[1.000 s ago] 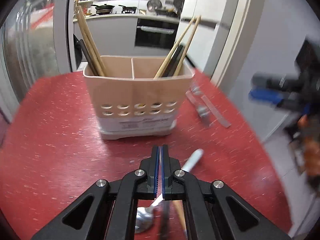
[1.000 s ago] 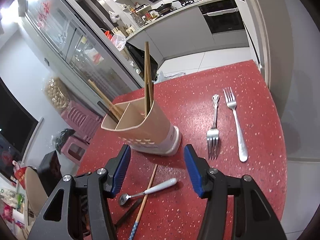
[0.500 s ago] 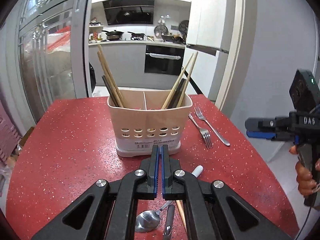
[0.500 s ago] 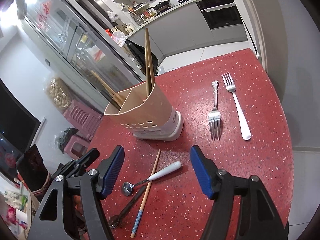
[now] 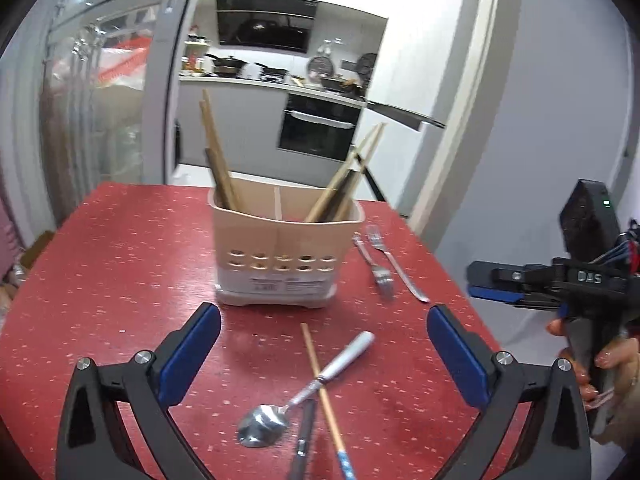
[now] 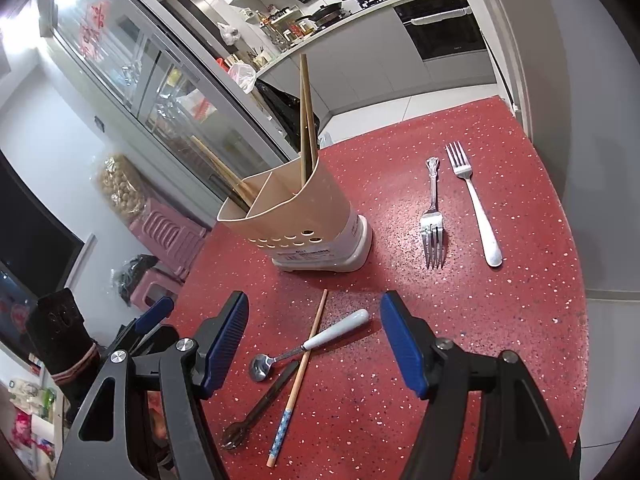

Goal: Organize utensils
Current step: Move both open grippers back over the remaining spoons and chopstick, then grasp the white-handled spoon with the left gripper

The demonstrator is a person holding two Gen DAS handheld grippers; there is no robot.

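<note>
On the red table [image 6: 520, 340], a spoon [image 6: 308, 346], a chopstick [image 6: 298, 380] and a dark utensil [image 6: 260, 404] lie crossed before the caddy [image 6: 304, 216], two forks [image 6: 434, 216] to its right. Both the left gripper [image 5: 324, 354] and the right gripper [image 6: 314, 344] hover with jaws spread, empty. The left view cuts off the dark utensil's end.

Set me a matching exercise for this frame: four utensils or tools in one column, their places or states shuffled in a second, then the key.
1. spoon
2. loose chopstick
3. two forks
4. left gripper

A. flat, right of the utensil holder
B. open, empty
C. white handle, bowl toward the camera
D. blue-patterned end, crossing the spoon

Pairs: 1-C, 2-D, 3-A, 4-B
</note>
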